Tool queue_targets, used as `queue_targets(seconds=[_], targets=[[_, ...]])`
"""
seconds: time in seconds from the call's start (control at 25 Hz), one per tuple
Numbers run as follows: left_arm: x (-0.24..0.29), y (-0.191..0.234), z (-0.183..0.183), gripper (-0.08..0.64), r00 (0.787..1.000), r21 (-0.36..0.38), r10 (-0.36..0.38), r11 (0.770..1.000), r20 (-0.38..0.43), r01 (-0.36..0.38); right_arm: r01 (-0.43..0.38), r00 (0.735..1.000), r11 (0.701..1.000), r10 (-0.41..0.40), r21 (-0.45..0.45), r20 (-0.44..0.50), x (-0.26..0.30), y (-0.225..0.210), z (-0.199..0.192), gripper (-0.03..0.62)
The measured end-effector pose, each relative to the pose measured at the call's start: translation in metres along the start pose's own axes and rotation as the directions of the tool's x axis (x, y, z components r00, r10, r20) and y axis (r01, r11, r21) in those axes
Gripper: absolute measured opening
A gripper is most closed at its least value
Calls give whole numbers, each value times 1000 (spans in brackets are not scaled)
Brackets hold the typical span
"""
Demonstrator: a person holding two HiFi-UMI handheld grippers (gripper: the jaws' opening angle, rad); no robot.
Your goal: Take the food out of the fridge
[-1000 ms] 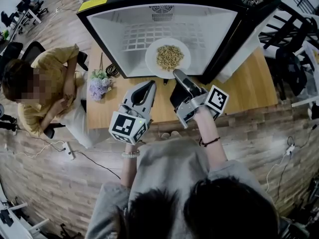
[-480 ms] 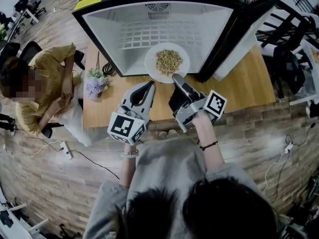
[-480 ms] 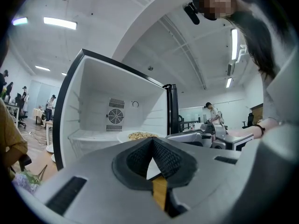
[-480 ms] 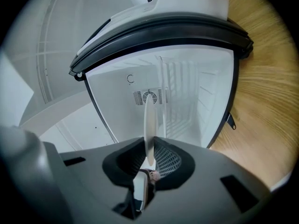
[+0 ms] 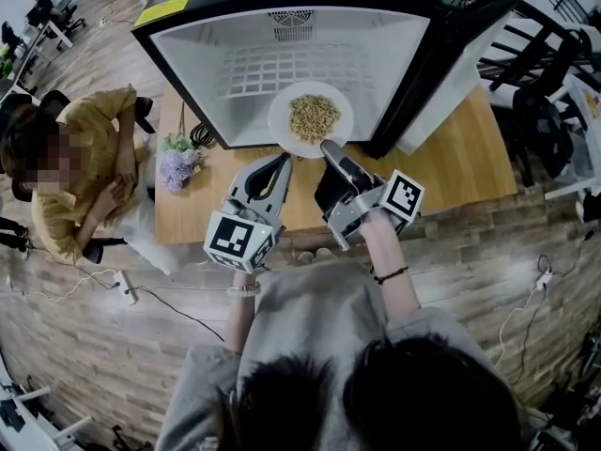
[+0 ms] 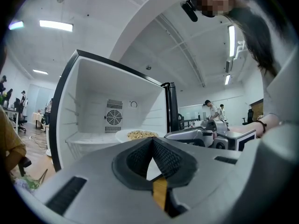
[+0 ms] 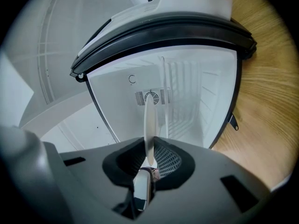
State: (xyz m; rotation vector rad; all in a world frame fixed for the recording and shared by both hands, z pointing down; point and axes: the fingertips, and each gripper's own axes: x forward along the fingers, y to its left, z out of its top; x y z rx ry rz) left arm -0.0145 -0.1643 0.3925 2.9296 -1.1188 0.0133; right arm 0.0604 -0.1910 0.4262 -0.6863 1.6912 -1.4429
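The fridge (image 5: 188, 73) stands open toward the front, its white inside bare above and behind the wire shelf (image 5: 282, 64), but the plate (image 5: 284, 120) fills the middle of the mouth at the front edge, with the right tongs (image 5: 327, 146) clamped on its near rim. That leaves a free lane only to the plate's left, where the closed left tongs (image 5: 284, 160) sit just short of the opening. On the right the open door (image 5: 427, 83) walls off that side; the table (image 5: 451, 172) beyond it is bare, while flowers (image 5: 177, 163) and a seated person (image 5: 80, 172) crowd the left end.
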Motion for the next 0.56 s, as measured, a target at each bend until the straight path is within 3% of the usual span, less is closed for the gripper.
queue_targets(seconds=[0.56], targets=[[0, 3, 6, 8, 1000, 6, 21, 1000, 14, -21, -8, 1000, 1000, 8, -1, -12, 0, 4, 2, 44]])
